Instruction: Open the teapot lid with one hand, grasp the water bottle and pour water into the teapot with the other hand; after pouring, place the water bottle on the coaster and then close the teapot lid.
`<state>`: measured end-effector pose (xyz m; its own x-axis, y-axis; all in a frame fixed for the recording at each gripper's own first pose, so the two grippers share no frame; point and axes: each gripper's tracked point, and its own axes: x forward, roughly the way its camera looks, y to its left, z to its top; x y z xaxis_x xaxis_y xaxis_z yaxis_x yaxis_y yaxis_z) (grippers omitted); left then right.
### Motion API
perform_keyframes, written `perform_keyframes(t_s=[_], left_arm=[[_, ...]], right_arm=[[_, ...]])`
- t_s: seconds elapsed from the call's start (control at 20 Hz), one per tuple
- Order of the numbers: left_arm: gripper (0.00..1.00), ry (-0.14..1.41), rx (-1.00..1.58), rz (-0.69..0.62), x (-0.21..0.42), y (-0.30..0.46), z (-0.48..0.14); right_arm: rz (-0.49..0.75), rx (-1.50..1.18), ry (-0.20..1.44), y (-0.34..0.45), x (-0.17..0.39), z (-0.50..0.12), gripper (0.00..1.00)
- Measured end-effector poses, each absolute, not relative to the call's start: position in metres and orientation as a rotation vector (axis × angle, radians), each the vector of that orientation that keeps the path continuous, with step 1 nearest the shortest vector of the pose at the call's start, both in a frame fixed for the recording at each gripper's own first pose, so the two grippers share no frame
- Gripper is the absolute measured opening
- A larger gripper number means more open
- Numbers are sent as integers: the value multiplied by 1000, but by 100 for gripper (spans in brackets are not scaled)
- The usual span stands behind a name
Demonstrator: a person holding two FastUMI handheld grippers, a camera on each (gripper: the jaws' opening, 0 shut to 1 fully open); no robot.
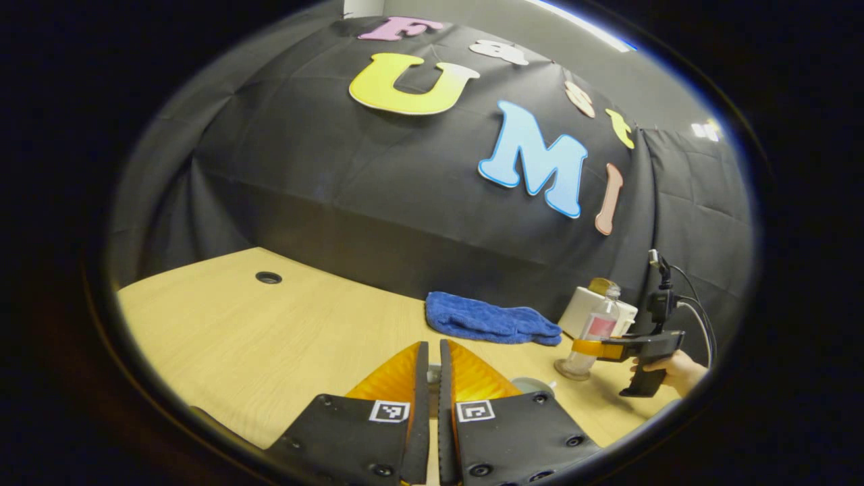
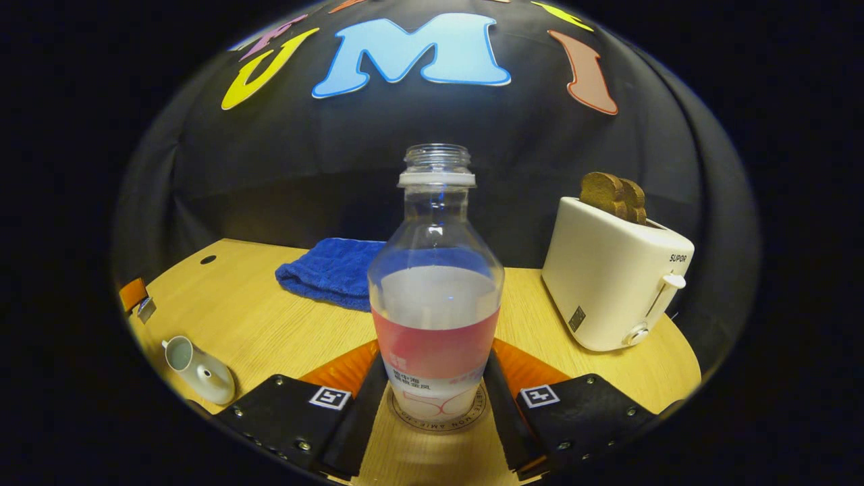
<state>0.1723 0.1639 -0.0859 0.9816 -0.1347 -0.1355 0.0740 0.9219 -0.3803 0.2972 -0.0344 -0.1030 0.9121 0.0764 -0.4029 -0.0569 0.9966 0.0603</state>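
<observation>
Bottle (image 2: 436,297) stood upright on coaster (image 2: 437,420), right gripper (image 2: 436,388) part-open, fingers flanking it; whether they pressed, unclear. Left gripper (image 1: 433,378) near-closed, grasp unclear.

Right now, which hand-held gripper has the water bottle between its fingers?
The right hand-held gripper: its fingers flank the water bottle; the left hand-held gripper is nearly closed.

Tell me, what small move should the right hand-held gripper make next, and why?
Probably open the right hand-held gripper and back off: the bottle, clamped between its fingers, already stands upright on the coaster, and the teapot is open.
</observation>
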Motion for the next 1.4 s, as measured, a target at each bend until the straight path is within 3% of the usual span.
perform_keyframes(t_s=[0.35,0.5,1.05,1.4], left_arm=[[12,164,-378,-111,174,162,-87],[12,161,-374,-109,173,163,-86],[12,153,-363,-100,174,166,-86],[12,145,-347,-140,169,151,-75]], right_arm=[[81,38,446,-30,291,-109,79],[58,27,427,-32,288,-99,97],[27,87,313,-39,263,-34,97],[13,91,223,-40,212,-6,97]])
